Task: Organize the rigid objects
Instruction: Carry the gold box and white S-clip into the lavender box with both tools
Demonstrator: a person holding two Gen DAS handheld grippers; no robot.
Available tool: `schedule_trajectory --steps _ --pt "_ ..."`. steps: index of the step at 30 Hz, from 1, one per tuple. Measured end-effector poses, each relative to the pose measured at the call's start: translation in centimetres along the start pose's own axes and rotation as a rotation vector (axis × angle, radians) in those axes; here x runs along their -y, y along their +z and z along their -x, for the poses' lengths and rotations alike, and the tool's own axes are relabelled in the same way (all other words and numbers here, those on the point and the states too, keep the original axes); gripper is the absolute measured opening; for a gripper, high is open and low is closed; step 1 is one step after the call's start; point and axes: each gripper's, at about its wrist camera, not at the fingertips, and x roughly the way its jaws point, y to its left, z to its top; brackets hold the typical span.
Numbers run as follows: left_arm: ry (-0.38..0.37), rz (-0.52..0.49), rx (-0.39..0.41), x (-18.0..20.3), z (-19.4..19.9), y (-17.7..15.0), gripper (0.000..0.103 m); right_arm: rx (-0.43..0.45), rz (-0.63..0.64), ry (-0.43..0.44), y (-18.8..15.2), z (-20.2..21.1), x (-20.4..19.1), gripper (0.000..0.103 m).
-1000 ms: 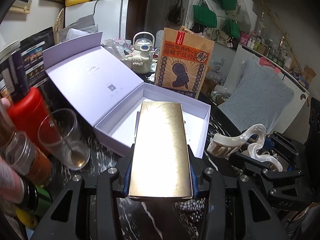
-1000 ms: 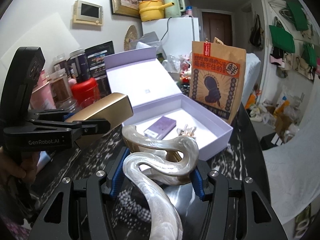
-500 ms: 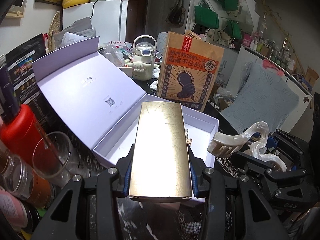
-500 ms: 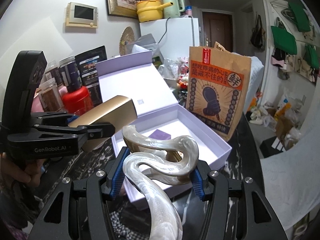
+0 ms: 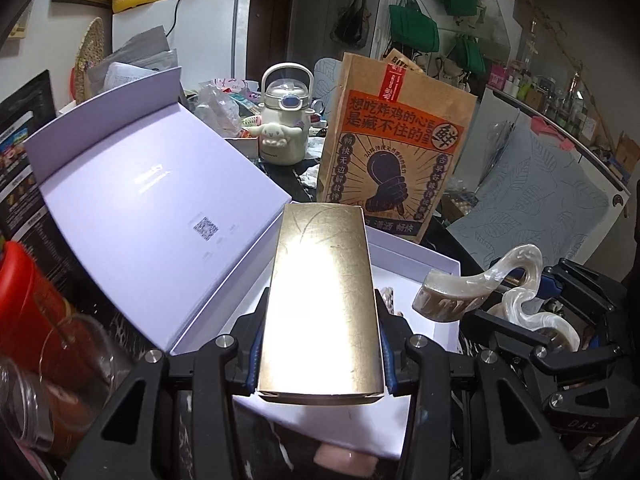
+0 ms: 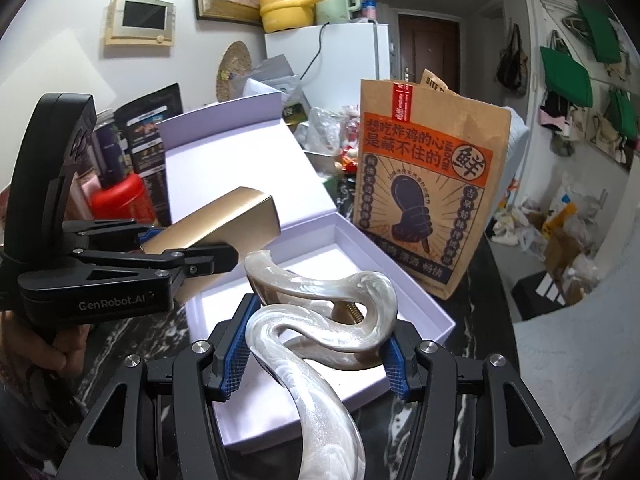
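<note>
My left gripper is shut on a flat gold box and holds it above the near edge of an open lilac gift box. The gold box also shows in the right wrist view, held level over the gift box. My right gripper is shut on a pearly white hair claw clip, just above the gift box's near right part. The clip also shows in the left wrist view. The gift box's lid stands open to the left.
A brown paper bag with orange print stands right behind the gift box. A white kettle sits further back. A red canister, a glass and jars crowd the left. The tabletop is dark marble.
Both grippers have moved forward with their loads, from in front of the gift box to over its open tray. The glass and jars have slid to the left edge of the left wrist view.
</note>
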Motion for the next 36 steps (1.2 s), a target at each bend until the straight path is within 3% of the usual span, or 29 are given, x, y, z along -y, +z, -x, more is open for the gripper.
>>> schedule_trajectory --steps 18,29,36 --pt "0.037 0.006 -0.002 -1.7 -4.9 2.5 0.043 -0.018 0.014 -0.018 3.0 -5.4 1.7 0.056" --pt "0.045 0.008 -0.042 -2.2 -7.6 1.9 0.043 -0.054 -0.002 -0.010 2.7 -7.5 2.6 0.056" --pt "0.063 -0.001 -0.109 -2.2 -9.7 1.0 0.043 -0.116 -0.020 -0.015 1.9 -9.8 3.1 0.056"
